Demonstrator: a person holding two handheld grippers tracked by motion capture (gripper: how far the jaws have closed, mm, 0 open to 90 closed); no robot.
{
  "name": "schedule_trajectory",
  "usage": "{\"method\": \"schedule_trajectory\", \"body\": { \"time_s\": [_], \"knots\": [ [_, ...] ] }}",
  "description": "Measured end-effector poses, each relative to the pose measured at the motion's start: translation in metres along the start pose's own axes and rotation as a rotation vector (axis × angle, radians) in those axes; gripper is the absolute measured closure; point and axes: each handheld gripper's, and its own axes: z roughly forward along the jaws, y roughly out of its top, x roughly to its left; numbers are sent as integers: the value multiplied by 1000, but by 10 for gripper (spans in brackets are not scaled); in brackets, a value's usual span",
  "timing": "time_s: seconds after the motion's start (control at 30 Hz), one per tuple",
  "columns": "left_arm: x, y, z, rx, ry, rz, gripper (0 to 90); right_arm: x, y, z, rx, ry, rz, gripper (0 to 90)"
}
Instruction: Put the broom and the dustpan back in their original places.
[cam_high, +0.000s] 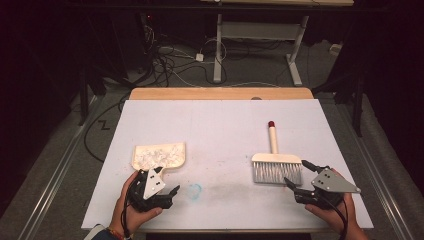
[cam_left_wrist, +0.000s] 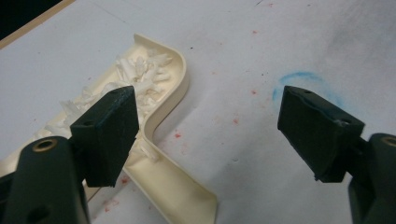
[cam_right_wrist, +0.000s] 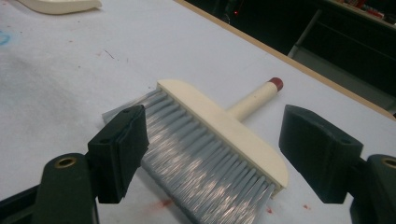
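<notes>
White sheeting covers the table, with cables on the dark floor beyond. Near the front edge, the left gripper stands spread wide and grips nothing, just short of the cream dustpan. The right gripper, equally wide and empty, sits close to the brush bristles. From the left gripper view, white scraps heaped in the pan and a blue ring drawn on the sheet come clear. From the right gripper view, the brush's red-tipped handle points away.
</notes>
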Motion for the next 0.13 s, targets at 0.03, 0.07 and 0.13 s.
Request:
{"method": "schedule_trajectory", "body": {
  "time_s": [0.03,0.07,0.13],
  "knots": [
    [0,0,0,1,-4,-2,202,0,0,0,0,0,0,246],
    [0,0,1,5,-4,0,202,0,0,0,0,0,3,246],
    [0,1,2,4,-9,-3,202,0,-1,0,6,-2,8,246]
  ]
}}
